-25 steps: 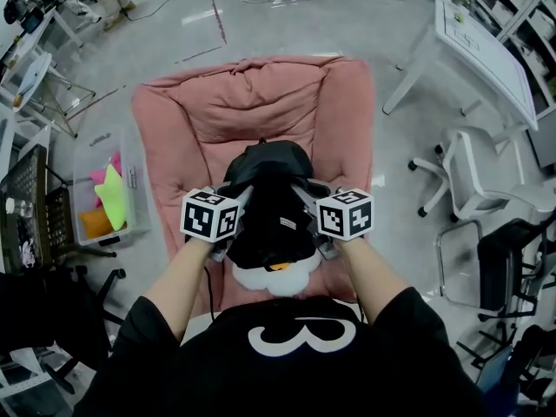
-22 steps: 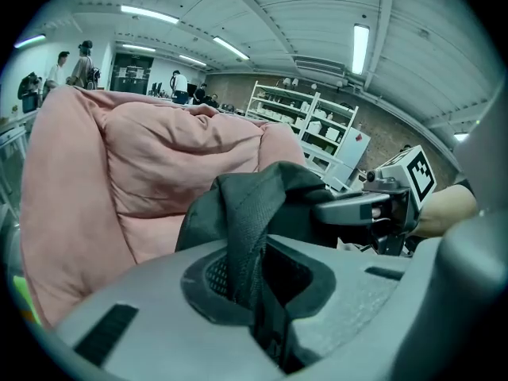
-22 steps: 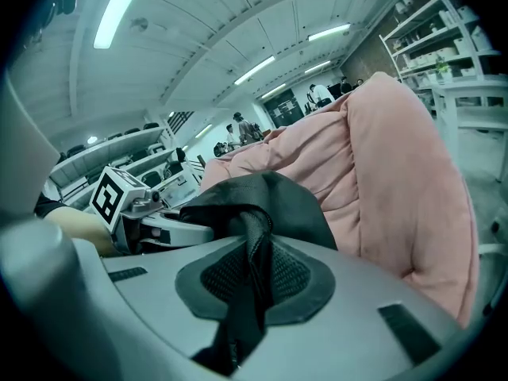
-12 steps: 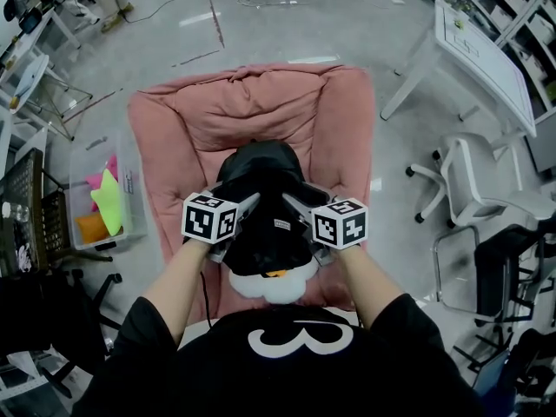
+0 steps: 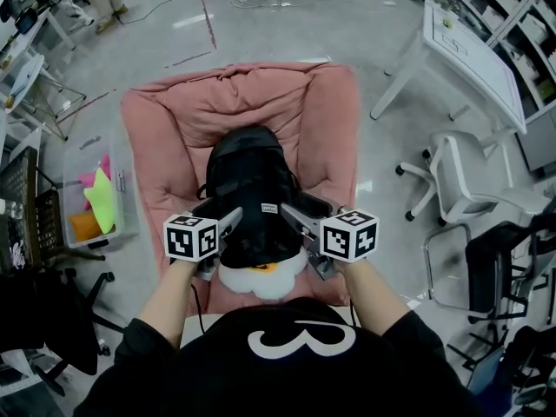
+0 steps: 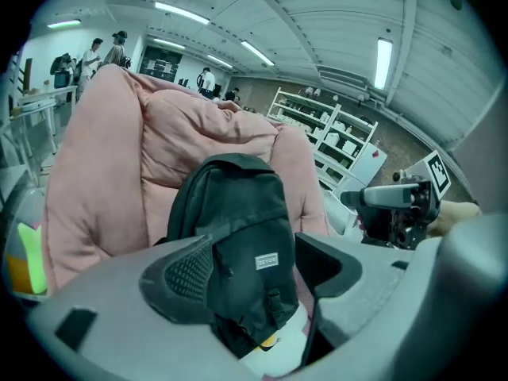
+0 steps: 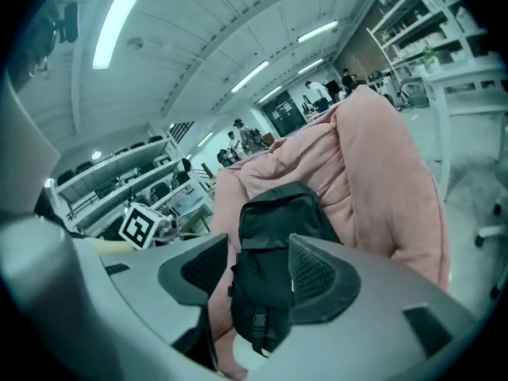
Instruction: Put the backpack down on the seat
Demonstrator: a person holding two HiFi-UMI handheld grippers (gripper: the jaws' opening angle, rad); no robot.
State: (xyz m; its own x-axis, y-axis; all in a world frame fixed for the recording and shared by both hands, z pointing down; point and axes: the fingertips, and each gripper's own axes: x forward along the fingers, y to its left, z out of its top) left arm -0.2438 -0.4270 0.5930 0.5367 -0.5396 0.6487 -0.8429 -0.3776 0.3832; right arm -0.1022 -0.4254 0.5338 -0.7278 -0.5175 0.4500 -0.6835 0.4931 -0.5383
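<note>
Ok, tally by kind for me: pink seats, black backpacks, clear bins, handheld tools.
Pink cushioned fabric seat: 1
Black fabric backpack: 1
Clear plastic storage bin: 1
Grey handheld two-jaw tools: 2 (left tool, right tool)
Total: 5

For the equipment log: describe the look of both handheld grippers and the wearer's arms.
The left gripper and right gripper are alike: a grey body topped by a white cube printed with black square markers, and two grey wedge-shaped fingers faced with black dimpled pads. The person wears a black short-sleeved T-shirt with a white print.
</note>
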